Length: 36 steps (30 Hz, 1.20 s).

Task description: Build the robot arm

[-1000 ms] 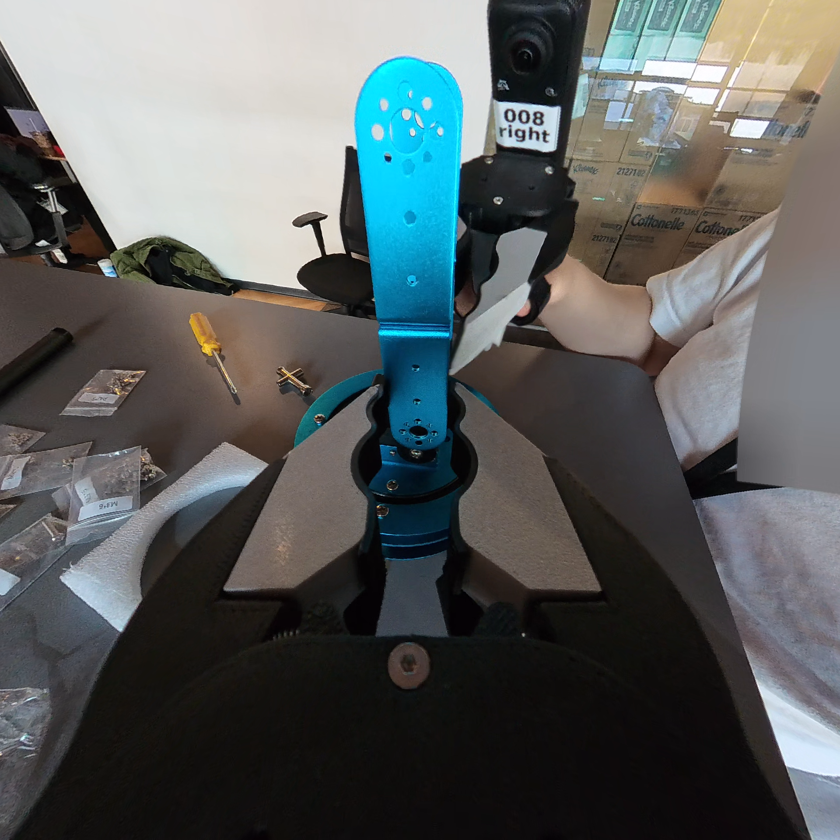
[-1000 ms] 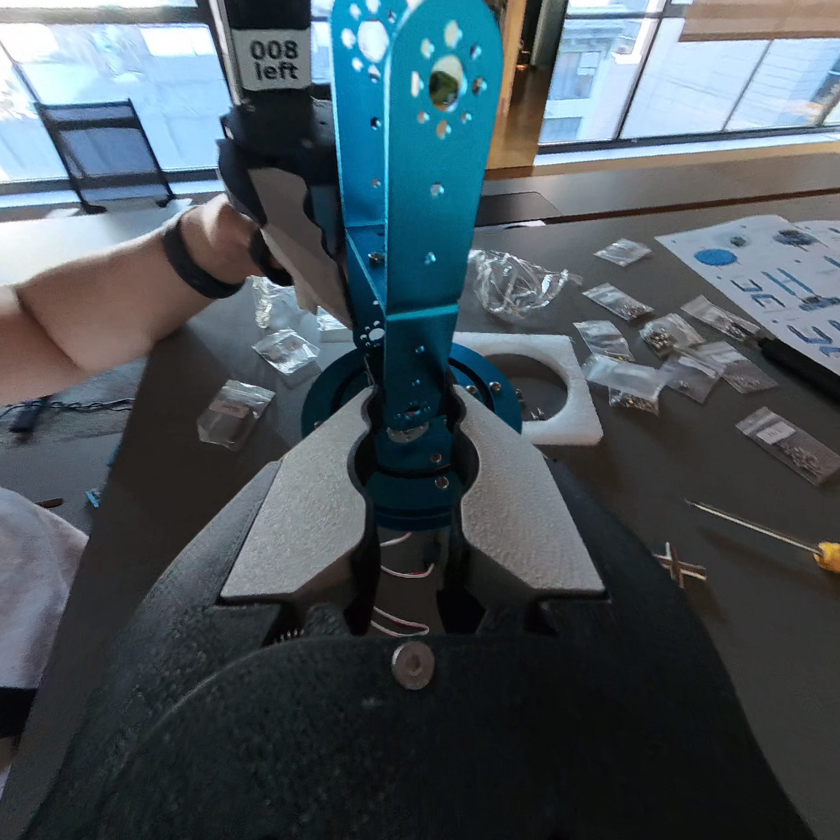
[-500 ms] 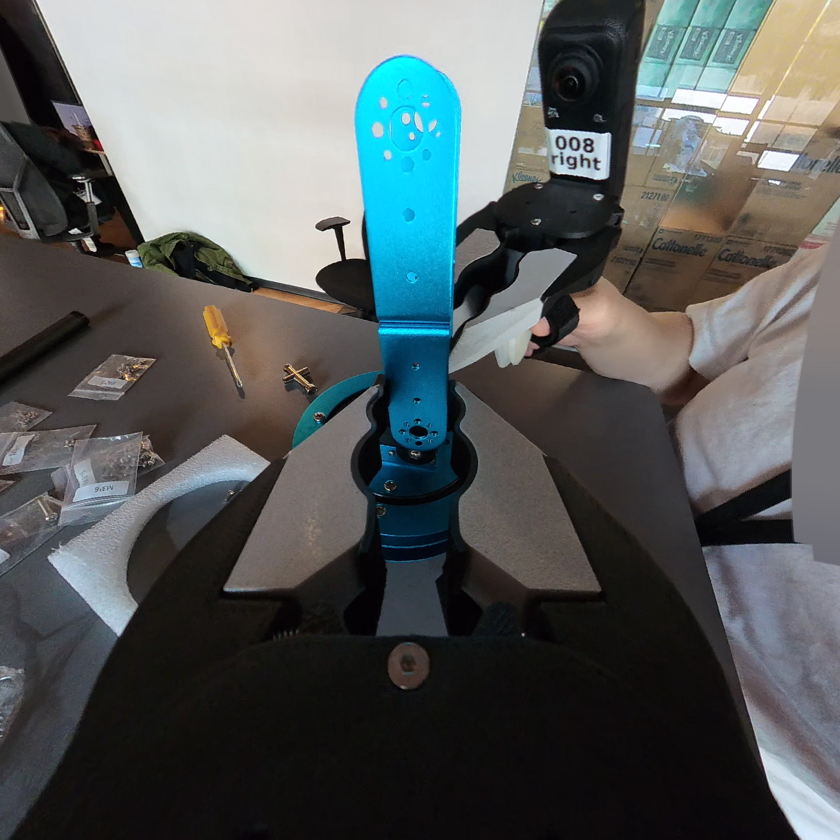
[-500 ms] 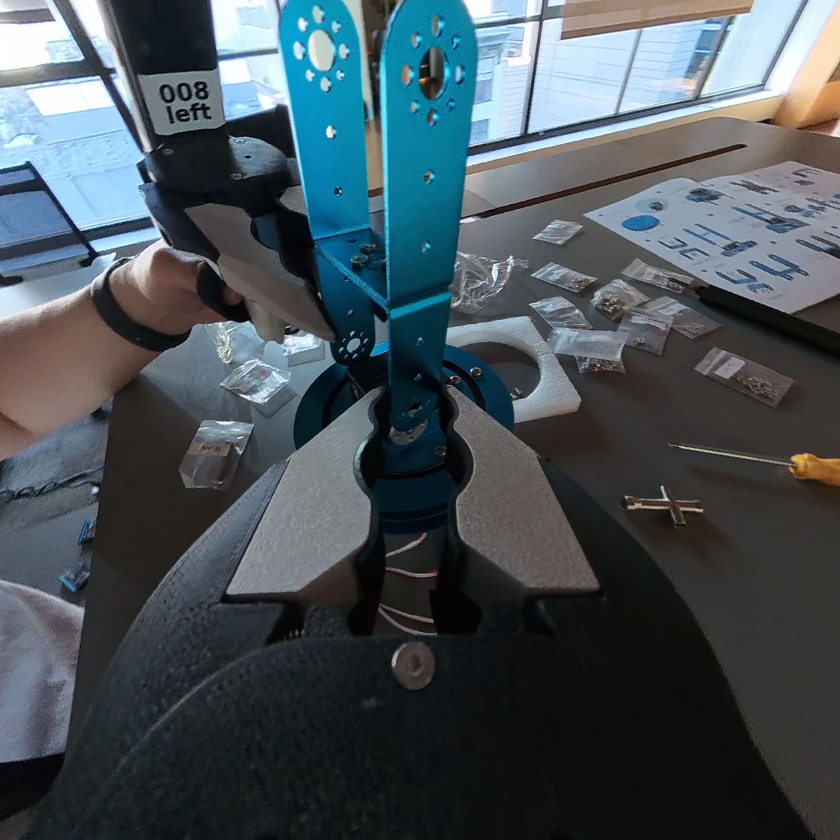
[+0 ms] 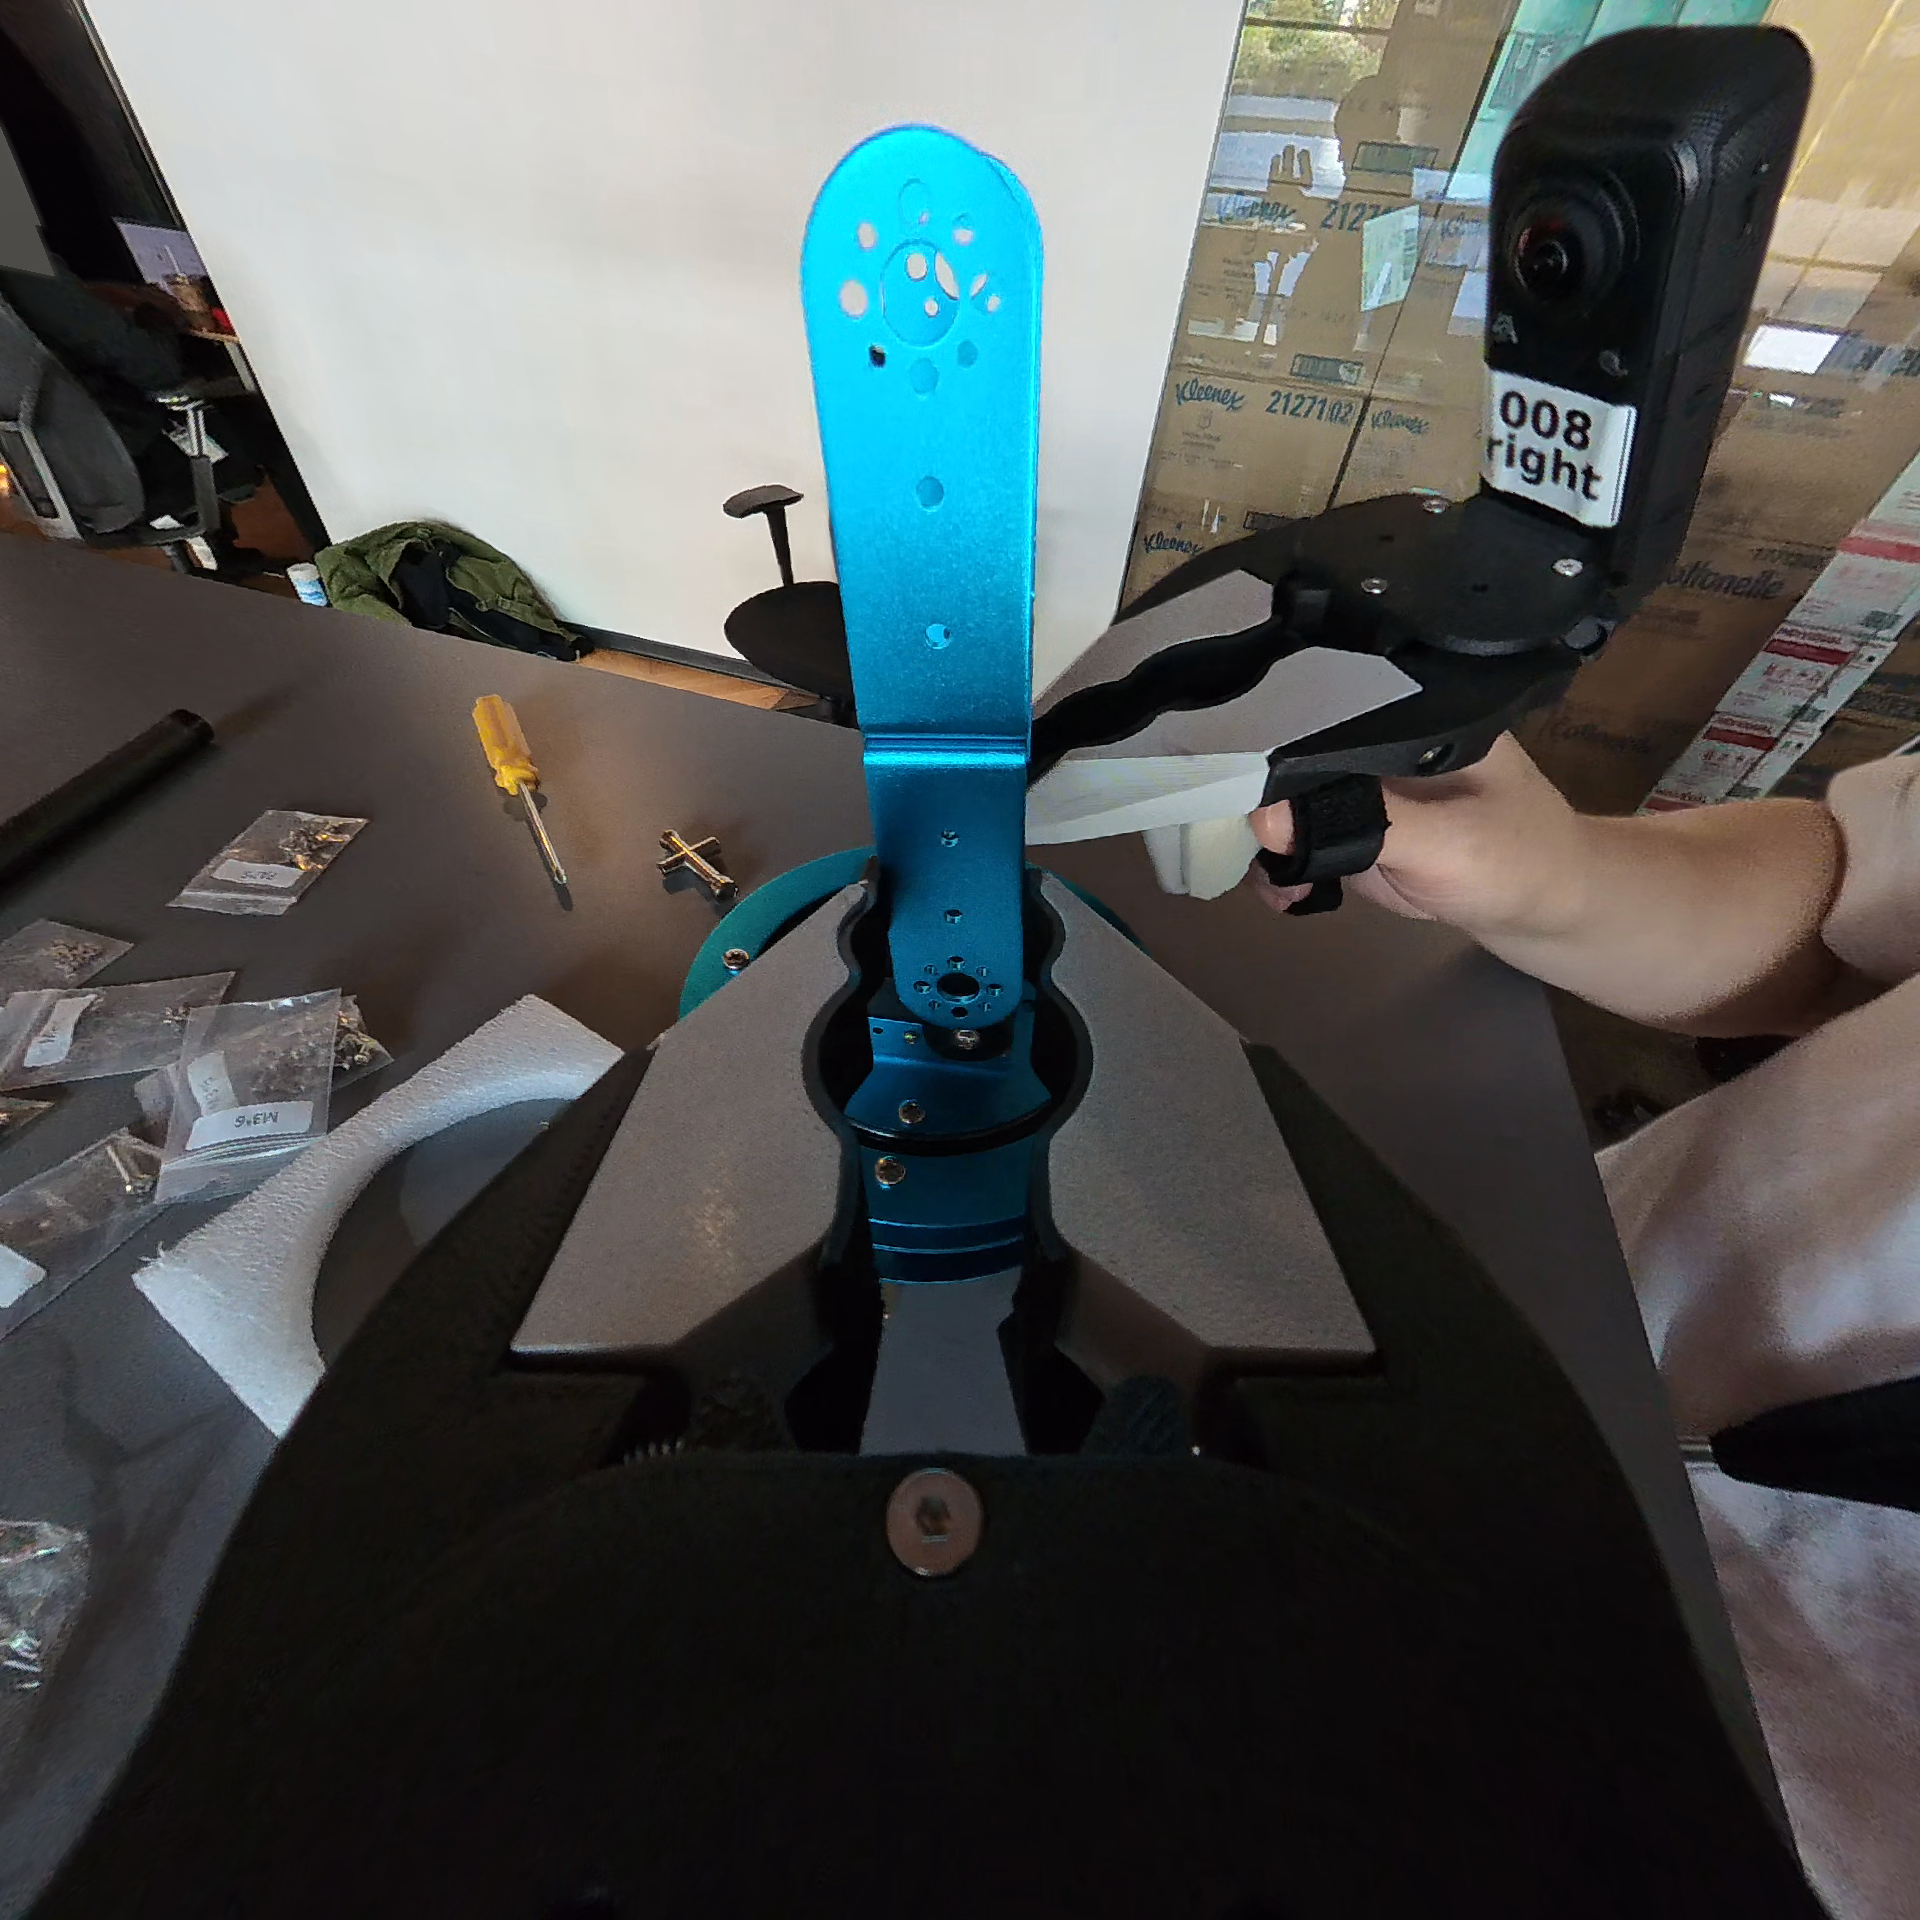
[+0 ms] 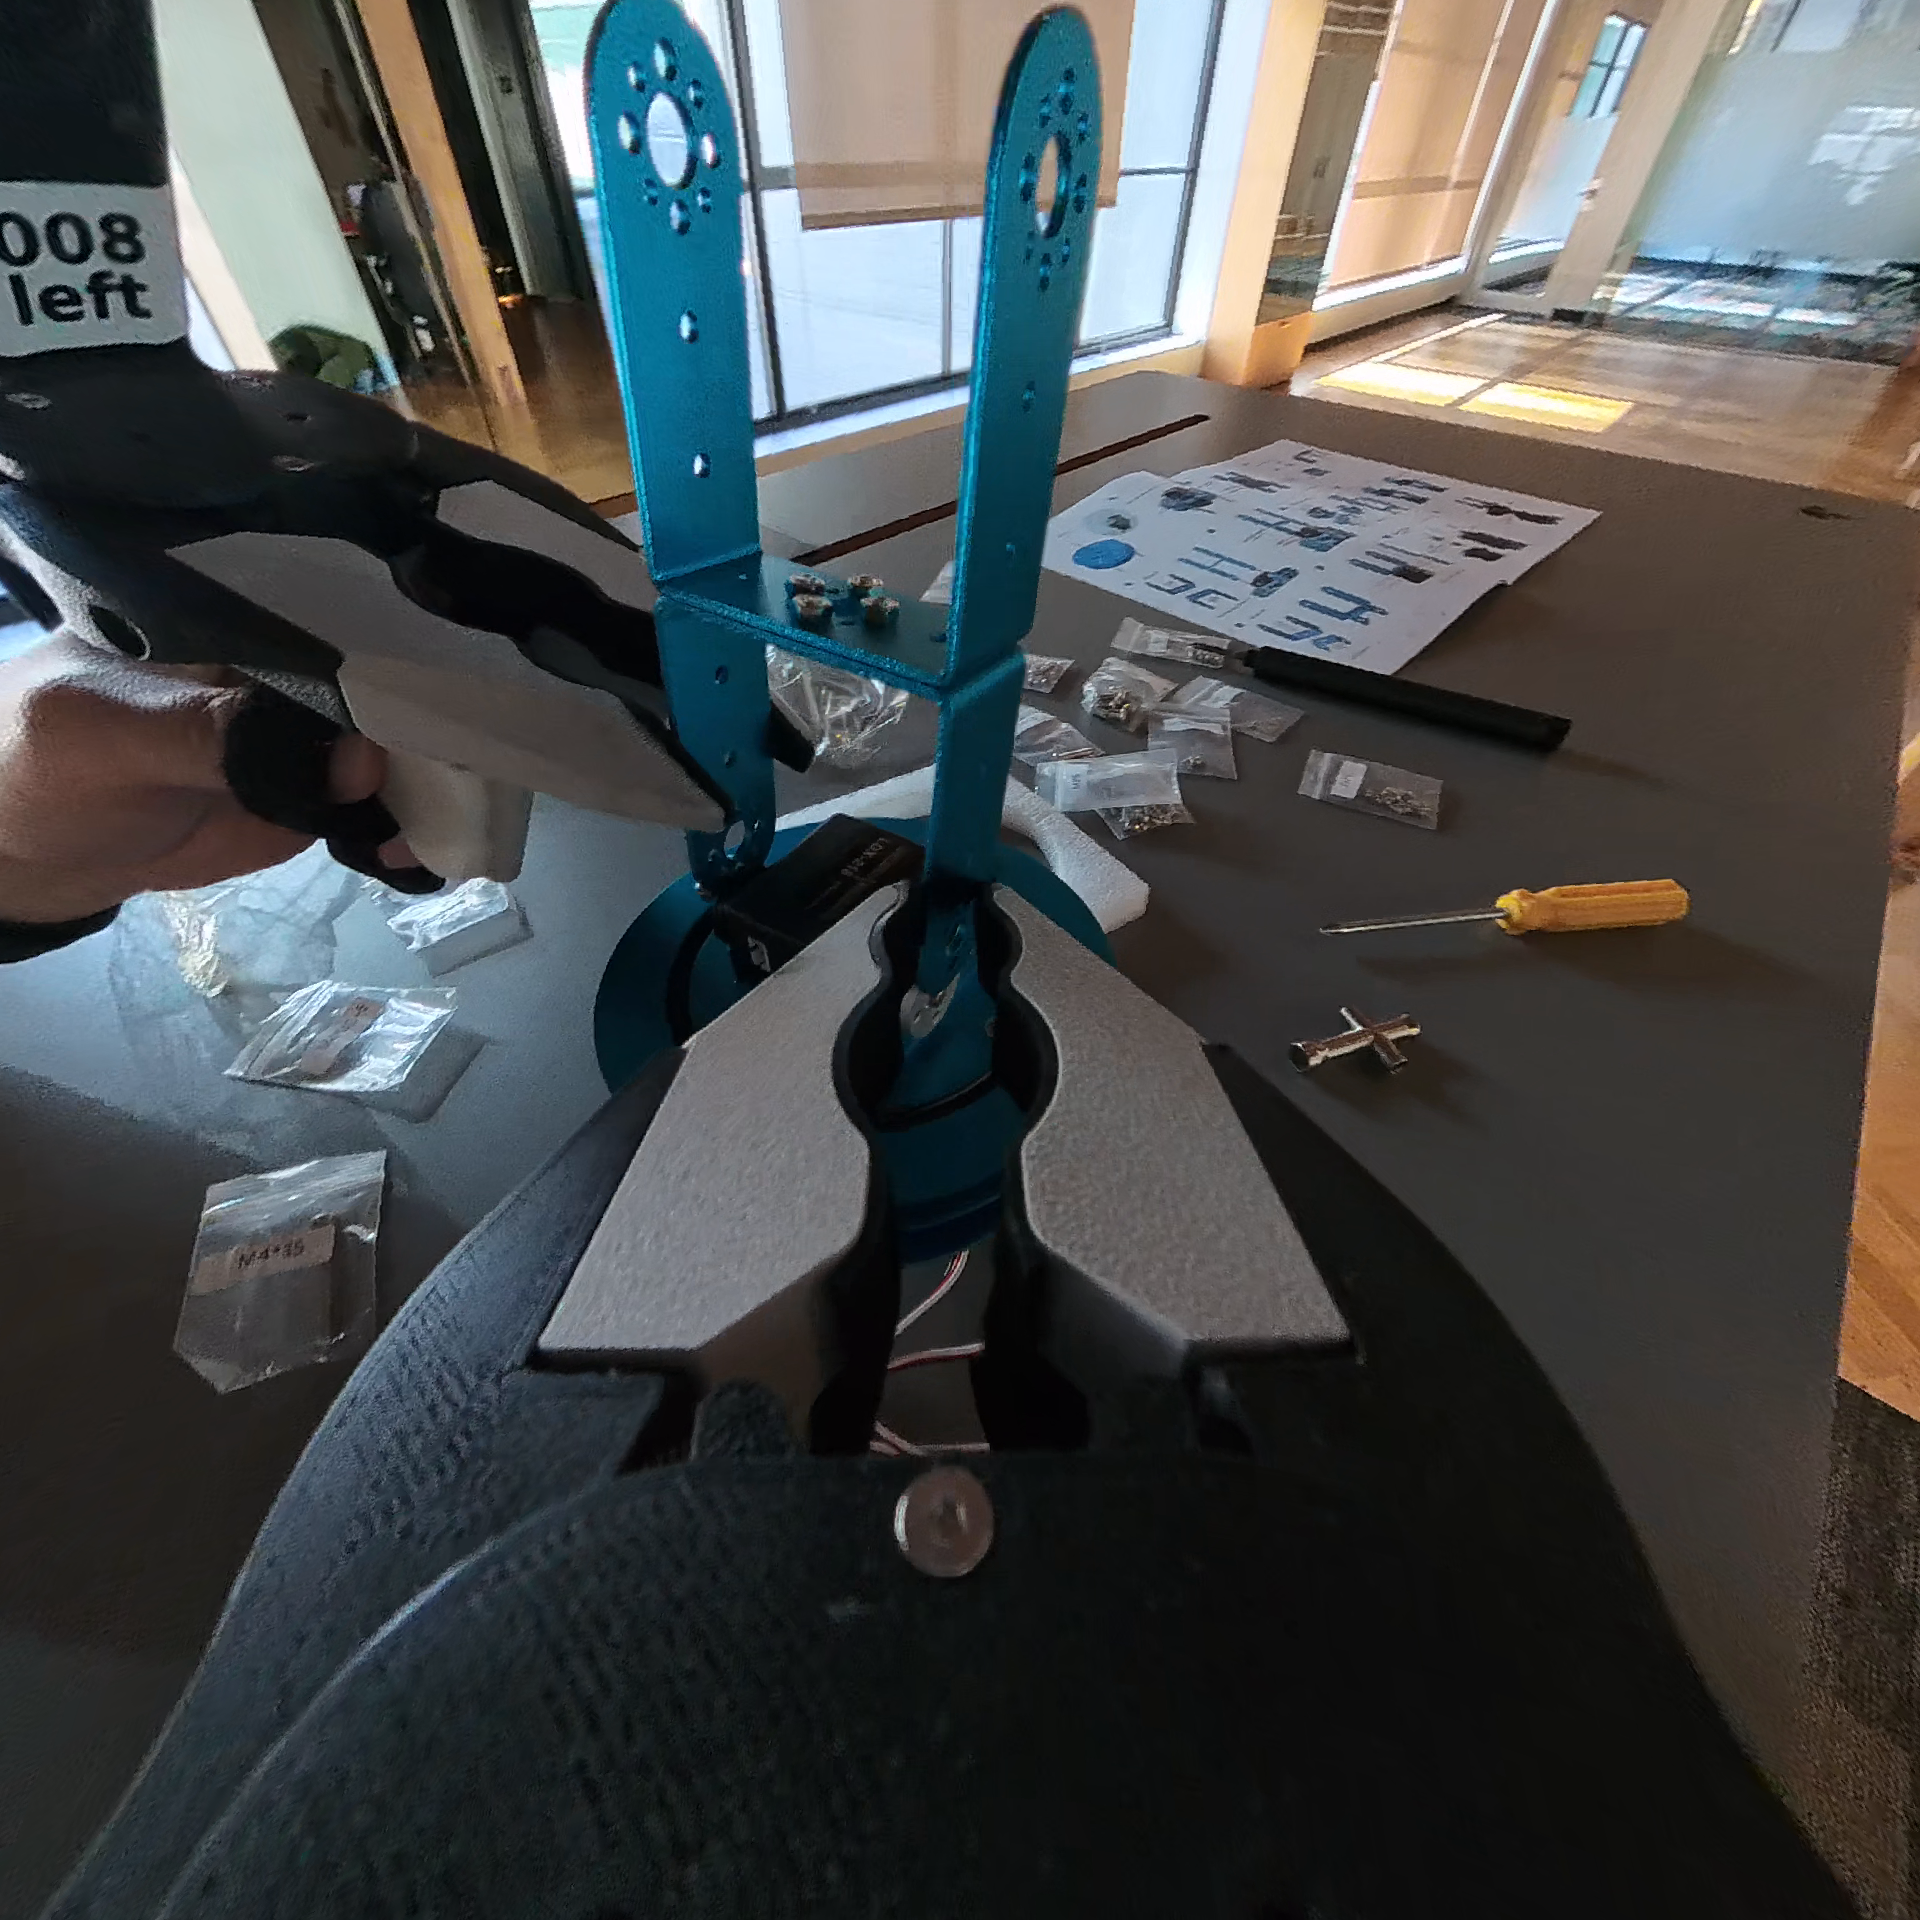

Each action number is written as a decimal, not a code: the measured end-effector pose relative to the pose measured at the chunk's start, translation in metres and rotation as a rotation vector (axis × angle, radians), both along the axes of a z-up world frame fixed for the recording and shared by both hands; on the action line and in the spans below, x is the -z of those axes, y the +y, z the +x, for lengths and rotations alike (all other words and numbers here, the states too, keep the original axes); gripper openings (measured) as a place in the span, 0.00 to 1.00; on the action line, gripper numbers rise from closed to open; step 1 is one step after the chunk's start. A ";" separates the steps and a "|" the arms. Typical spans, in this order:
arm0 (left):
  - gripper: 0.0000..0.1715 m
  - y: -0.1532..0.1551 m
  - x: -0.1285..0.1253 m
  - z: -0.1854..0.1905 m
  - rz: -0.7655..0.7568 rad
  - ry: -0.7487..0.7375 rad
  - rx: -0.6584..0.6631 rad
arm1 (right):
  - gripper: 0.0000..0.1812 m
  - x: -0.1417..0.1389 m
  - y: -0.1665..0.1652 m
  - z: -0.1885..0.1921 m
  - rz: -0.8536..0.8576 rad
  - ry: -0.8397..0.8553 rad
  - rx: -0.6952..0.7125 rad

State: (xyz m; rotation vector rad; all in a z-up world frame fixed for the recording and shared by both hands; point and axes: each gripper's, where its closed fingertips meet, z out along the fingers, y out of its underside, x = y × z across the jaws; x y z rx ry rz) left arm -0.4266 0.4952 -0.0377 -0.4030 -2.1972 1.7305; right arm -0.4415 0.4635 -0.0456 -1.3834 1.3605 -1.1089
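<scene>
both grippers' fingers pinch blue bracket [image 5: 925, 520]; only right wrist view shows its second arm.

Daylight floods in from the windows [image 6: 894, 291] behind, blowing them out and leaving the blue bracket [image 6: 831, 436] partly backlit. The white wall [image 5: 520, 260] is evenly bright. Both wide-angle views bend at the edges; the near hand [image 6: 114, 790] is slightly blurred.
</scene>
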 end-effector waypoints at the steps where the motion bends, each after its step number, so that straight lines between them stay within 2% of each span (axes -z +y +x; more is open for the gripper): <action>1: 0.14 0.000 0.000 0.000 -0.001 0.003 0.001 | 0.05 0.000 0.000 0.000 -0.006 -0.011 0.014; 7: 0.14 0.001 0.000 -0.002 -0.002 0.023 0.014 | 0.04 -0.001 0.000 -0.003 -0.069 -0.036 0.073; 14: 0.14 0.003 0.000 -0.005 -0.006 0.098 0.075 | 0.03 -0.001 -0.001 -0.003 -0.079 -0.051 0.075; 18: 0.25 0.000 0.008 -0.007 0.016 0.056 0.070 | 0.03 -0.001 -0.001 -0.004 -0.106 -0.055 0.095; 24: 0.15 0.000 0.004 -0.009 0.000 0.037 0.088 | 0.03 -0.001 -0.002 -0.003 -0.108 -0.060 0.097; 27: 0.21 0.000 0.005 -0.002 -0.018 0.034 0.053 | 0.03 -0.001 -0.002 -0.003 -0.118 -0.064 0.098; 30: 0.23 0.002 0.005 0.001 -0.037 0.063 0.033 | 0.03 -0.001 -0.003 -0.002 -0.136 -0.065 0.099; 36: 0.15 0.005 0.005 -0.005 -0.072 0.091 0.070 | 0.03 0.000 -0.004 0.000 -0.134 -0.073 0.096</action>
